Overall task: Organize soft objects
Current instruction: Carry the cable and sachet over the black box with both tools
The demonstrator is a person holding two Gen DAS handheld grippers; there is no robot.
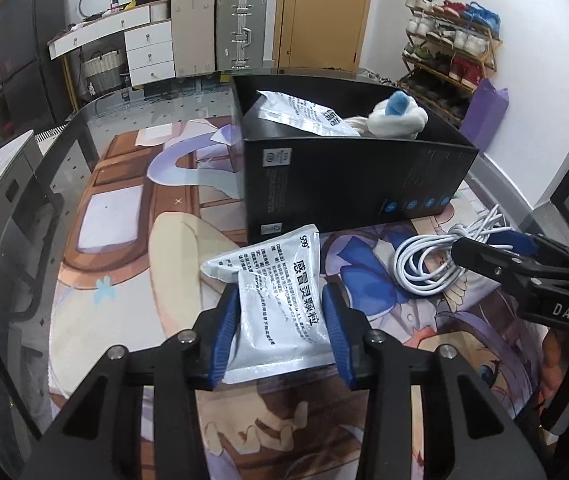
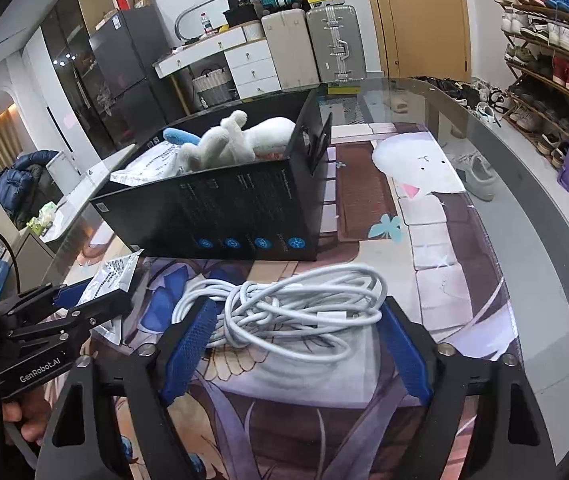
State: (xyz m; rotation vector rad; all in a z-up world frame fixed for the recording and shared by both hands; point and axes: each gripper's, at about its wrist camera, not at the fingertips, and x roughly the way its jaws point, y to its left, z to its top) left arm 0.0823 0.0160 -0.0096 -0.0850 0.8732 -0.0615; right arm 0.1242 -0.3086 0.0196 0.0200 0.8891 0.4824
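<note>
A silver medicine sachet (image 1: 280, 304) lies on the printed mat in front of the black box (image 1: 348, 184). My left gripper (image 1: 282, 336) brackets the sachet, blue pads touching both sides. A coiled white cable (image 2: 296, 304) lies on the mat to the right; my right gripper (image 2: 296, 344) is open around it, pads apart from the coil. The cable also shows in the left wrist view (image 1: 440, 256). The box (image 2: 220, 208) holds a white plush toy (image 2: 236, 140) with a blue part and another sachet (image 1: 304, 114).
The glass table edge (image 2: 544, 208) curves at right. A shoe rack (image 1: 452, 48), purple bag (image 1: 484, 116), suitcases (image 1: 240, 32) and white drawers (image 1: 148, 52) stand beyond the table. The left gripper shows at left in the right wrist view (image 2: 80, 300).
</note>
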